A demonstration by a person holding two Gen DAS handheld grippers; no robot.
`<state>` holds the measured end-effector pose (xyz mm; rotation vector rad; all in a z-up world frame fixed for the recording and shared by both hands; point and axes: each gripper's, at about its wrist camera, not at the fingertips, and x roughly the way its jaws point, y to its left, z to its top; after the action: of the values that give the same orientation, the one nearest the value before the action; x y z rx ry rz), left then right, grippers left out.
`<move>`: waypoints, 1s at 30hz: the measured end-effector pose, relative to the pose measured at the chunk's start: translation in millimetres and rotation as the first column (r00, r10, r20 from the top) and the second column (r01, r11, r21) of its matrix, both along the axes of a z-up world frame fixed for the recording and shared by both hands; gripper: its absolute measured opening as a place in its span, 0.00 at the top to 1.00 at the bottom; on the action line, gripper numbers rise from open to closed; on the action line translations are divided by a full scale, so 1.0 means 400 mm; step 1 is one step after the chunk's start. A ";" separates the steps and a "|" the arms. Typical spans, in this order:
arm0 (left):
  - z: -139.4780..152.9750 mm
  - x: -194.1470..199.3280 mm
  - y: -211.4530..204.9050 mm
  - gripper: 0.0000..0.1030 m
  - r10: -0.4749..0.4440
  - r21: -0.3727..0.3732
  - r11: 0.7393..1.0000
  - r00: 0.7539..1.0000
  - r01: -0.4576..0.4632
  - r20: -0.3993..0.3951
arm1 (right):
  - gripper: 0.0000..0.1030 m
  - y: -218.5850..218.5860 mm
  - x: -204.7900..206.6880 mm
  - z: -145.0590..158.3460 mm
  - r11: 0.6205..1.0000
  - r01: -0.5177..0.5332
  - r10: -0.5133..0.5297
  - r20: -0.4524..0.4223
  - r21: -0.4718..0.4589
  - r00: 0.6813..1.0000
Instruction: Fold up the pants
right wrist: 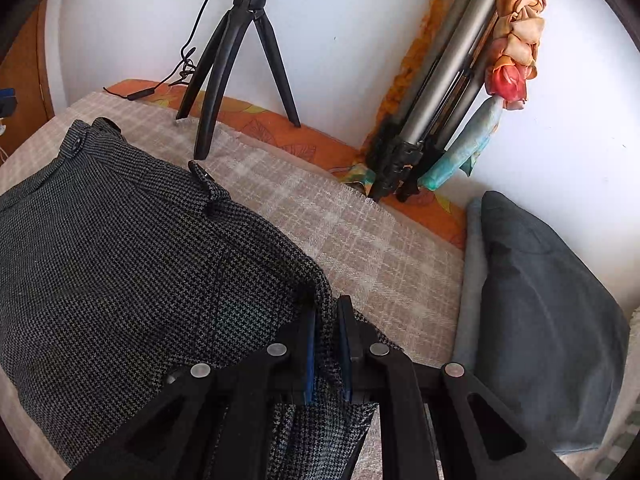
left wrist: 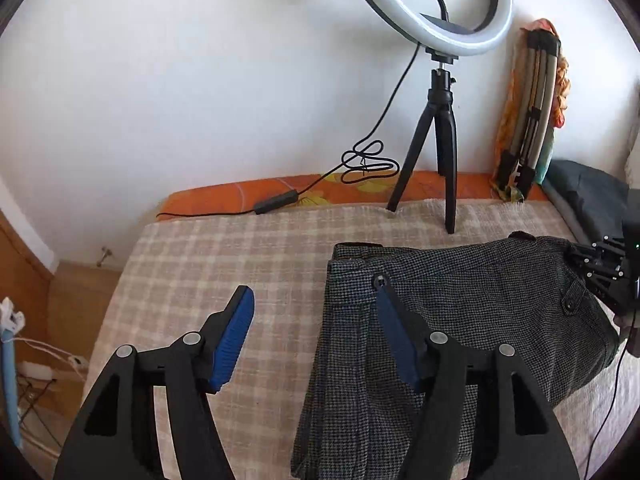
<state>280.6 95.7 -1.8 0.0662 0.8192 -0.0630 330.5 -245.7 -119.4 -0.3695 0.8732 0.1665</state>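
Note:
Dark grey houndstooth pants (left wrist: 440, 320) lie on a beige checked blanket (left wrist: 240, 256), waistband towards the wall. My left gripper (left wrist: 312, 292) is open and empty; its right finger hovers over the pants' left edge, its left finger over the blanket. My right gripper (right wrist: 328, 320) is shut on a raised fold at the right edge of the pants (right wrist: 120, 260). The right gripper also shows at the right edge of the left wrist view (left wrist: 608, 272).
A ring light on a black tripod (left wrist: 436, 148) stands on the bed by the wall, its cable (left wrist: 360, 168) trailing left. A folded silver tripod (right wrist: 436, 92) with scarves leans in the corner. A dark grey cushion (right wrist: 548, 312) lies at the right.

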 end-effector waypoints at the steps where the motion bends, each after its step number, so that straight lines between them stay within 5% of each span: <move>1: -0.007 -0.011 0.030 0.34 0.017 -0.061 0.998 1.000 -0.018 -0.023 | 0.93 0.001 0.002 -0.001 1.000 -0.001 0.001 -0.001 -0.004 1.000; 6: -0.112 -0.058 0.095 0.34 -0.004 -0.261 0.964 0.974 -0.056 -0.225 | 0.93 -0.004 0.006 0.003 1.000 0.018 -0.018 -0.006 0.015 1.000; 12: -0.230 -0.100 0.066 0.35 -0.037 -0.271 0.961 0.939 -0.061 -0.343 | 0.93 0.005 0.001 0.005 1.000 0.027 -0.027 0.003 -0.007 1.000; 13: -0.235 -0.103 0.061 0.46 -0.038 -0.269 0.961 0.941 -0.057 -0.337 | 0.93 0.005 -0.001 0.008 1.000 0.028 -0.028 0.005 -0.004 1.000; 14: -0.235 -0.106 0.052 0.74 -0.050 -0.274 0.961 0.942 -0.045 -0.331 | 0.93 0.003 -0.003 0.013 1.000 0.028 -0.028 0.008 -0.002 1.000; 17: -0.204 -0.115 0.029 0.87 -0.058 -0.233 0.972 0.959 -0.009 -0.279 | 0.93 -0.001 -0.015 0.043 1.000 0.021 -0.021 0.039 0.004 0.999; 22: -0.136 -0.097 0.009 0.88 -0.039 -0.126 0.992 0.983 0.017 -0.178 | 0.93 -0.014 0.012 0.077 0.999 0.045 -0.046 0.073 0.020 0.996; 24: -0.156 -0.073 0.002 0.86 -0.019 -0.082 0.997 0.980 0.002 -0.199 | 0.93 -0.013 0.038 0.060 0.998 0.061 -0.061 0.057 0.006 0.997; 26: -0.195 -0.048 0.002 0.71 0.007 -0.047 0.999 0.966 -0.020 -0.259 | 0.93 -0.010 0.064 0.023 0.998 0.060 -0.060 -0.012 -0.001 0.998; 30: -0.211 -0.045 0.035 0.62 0.023 -0.093 0.994 0.961 -0.051 -0.277 | 0.89 -0.009 0.060 -0.006 1.000 0.026 -0.027 -0.013 -0.008 1.000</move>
<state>262.8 109.5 -86.1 -0.0534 1.0949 -0.0785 354.3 -249.5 -122.0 -0.3645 0.8920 0.1412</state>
